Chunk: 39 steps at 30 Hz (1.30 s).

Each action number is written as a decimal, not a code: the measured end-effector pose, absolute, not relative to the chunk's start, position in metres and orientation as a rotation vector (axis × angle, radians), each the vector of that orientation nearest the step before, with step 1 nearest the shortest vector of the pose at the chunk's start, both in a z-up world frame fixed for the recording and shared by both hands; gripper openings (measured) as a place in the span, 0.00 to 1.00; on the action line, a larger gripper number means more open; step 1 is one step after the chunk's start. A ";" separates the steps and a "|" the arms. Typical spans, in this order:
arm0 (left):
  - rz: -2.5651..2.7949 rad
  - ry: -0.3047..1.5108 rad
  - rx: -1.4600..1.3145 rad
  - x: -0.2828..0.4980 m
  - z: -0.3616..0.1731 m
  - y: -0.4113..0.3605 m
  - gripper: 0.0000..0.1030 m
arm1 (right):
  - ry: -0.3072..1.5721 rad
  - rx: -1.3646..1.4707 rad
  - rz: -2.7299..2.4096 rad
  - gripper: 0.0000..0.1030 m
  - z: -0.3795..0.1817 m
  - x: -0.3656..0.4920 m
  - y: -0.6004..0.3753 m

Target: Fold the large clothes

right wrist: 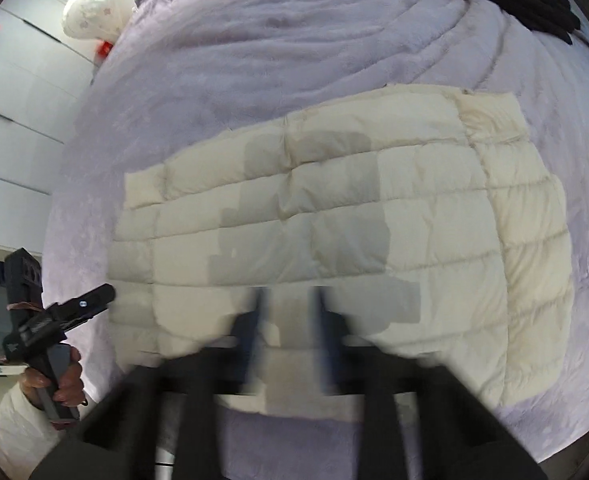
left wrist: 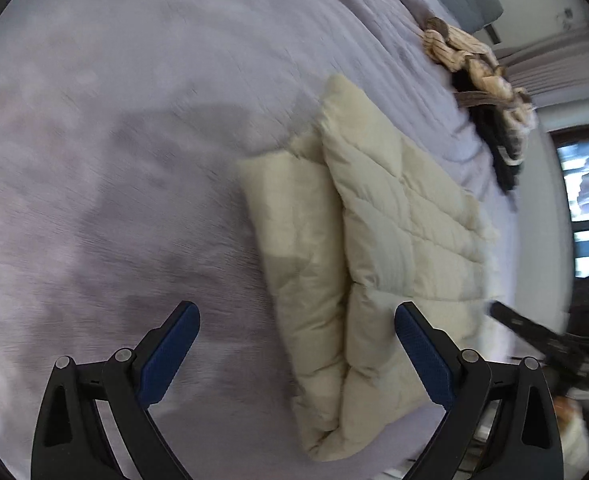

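Quilted jacket (right wrist: 334, 216): cream, grid-stitched. Bed cover (right wrist: 278, 48): lilac. Clothes pile (left wrist: 490, 92): beige-striped and black. Left hand-held gripper (left wrist: 297, 316) pads (left wrist: 166, 360): blue.

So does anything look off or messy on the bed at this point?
Nothing is damaged or spilled. The cream quilted coat lies folded flat on the purple blanket. The only untidy spot is the heap of unfolded clothes at the bed's far edge.

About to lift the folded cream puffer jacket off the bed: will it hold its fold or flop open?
The jacket looks puffy and quilted, so probably light but springy; its folded layers may spread. The smooth shell could slip between the fingers. Lifted by one edge it would likely sag.
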State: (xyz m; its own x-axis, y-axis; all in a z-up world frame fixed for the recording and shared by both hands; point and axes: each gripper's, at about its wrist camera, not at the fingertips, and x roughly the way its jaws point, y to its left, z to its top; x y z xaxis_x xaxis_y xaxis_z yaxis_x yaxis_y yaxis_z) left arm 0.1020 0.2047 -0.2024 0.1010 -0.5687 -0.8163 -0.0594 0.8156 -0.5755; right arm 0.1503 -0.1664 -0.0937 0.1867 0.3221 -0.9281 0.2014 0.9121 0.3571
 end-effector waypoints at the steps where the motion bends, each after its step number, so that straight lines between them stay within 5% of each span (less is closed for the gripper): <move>1: -0.436 1.450 -0.568 0.103 -0.208 0.203 0.96 | 1.392 0.446 0.101 0.12 -0.096 0.152 -0.164; 10: -0.628 1.487 -0.574 0.121 -0.243 0.150 0.95 | 1.424 0.410 0.143 0.10 -0.151 0.164 -0.168; 11: -0.657 1.485 -0.576 0.123 -0.243 0.142 0.90 | 1.420 0.426 0.149 0.10 -0.155 0.163 -0.170; 13: -0.696 1.486 -0.567 0.124 -0.241 0.127 0.55 | 1.411 0.445 0.168 0.10 -0.161 0.160 -0.174; 16: -0.712 1.442 -0.543 0.123 -0.224 0.113 0.34 | 1.408 0.472 0.186 0.10 -0.170 0.157 -0.181; 18: -0.718 1.404 -0.523 0.120 -0.203 0.105 0.30 | 1.405 0.507 0.198 0.09 -0.174 0.155 -0.186; 27: -0.803 1.325 -0.359 0.106 -0.117 0.021 0.29 | 1.390 0.642 0.285 0.09 -0.183 0.143 -0.204; 39: -0.726 1.348 -0.234 0.092 -0.096 -0.039 0.29 | 1.352 0.853 0.388 0.09 -0.183 0.124 -0.245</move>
State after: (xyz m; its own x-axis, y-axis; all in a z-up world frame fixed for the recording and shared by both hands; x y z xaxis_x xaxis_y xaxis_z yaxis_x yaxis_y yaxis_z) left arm 0.0925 -0.0394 -0.0960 0.0440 -0.5971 -0.8010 0.3403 0.7627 -0.5499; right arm 0.1241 -0.2450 -0.1832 0.2145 0.6930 -0.6883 0.2230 0.6513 0.7253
